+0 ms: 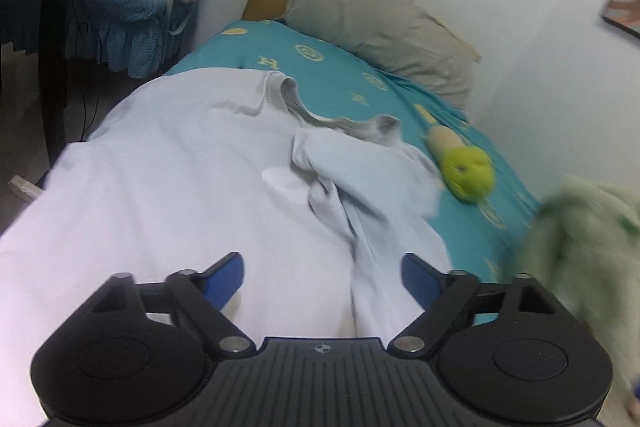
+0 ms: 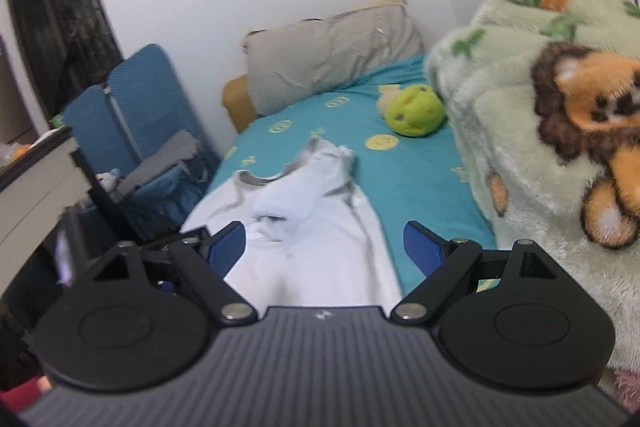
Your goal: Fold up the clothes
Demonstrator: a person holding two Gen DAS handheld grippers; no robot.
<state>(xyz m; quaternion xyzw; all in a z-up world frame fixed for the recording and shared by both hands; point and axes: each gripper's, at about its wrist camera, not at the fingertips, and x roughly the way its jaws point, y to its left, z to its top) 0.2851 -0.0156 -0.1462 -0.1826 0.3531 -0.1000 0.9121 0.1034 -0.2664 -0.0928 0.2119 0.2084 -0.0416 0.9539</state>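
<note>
Teal bedsheet (image 1: 332, 67) carries our white shirt (image 1: 192, 179), 1 sleeve bunched near the collar. Both our left gripper (image 1: 322, 277) and right gripper (image 2: 324, 245) gape wide, empty; pinching that bunch could fold creases in.

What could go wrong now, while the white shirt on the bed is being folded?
1. The white shirt has one sleeve bunched over its chest; folding now may trap those wrinkles.
2. The green plush toy lies right beside the shirt's shoulder, so a sweeping sleeve could catch or drag it.
3. The fleece blanket is piled along one side of the bed, leaving little teal sheet for spreading the shirt there.
</note>
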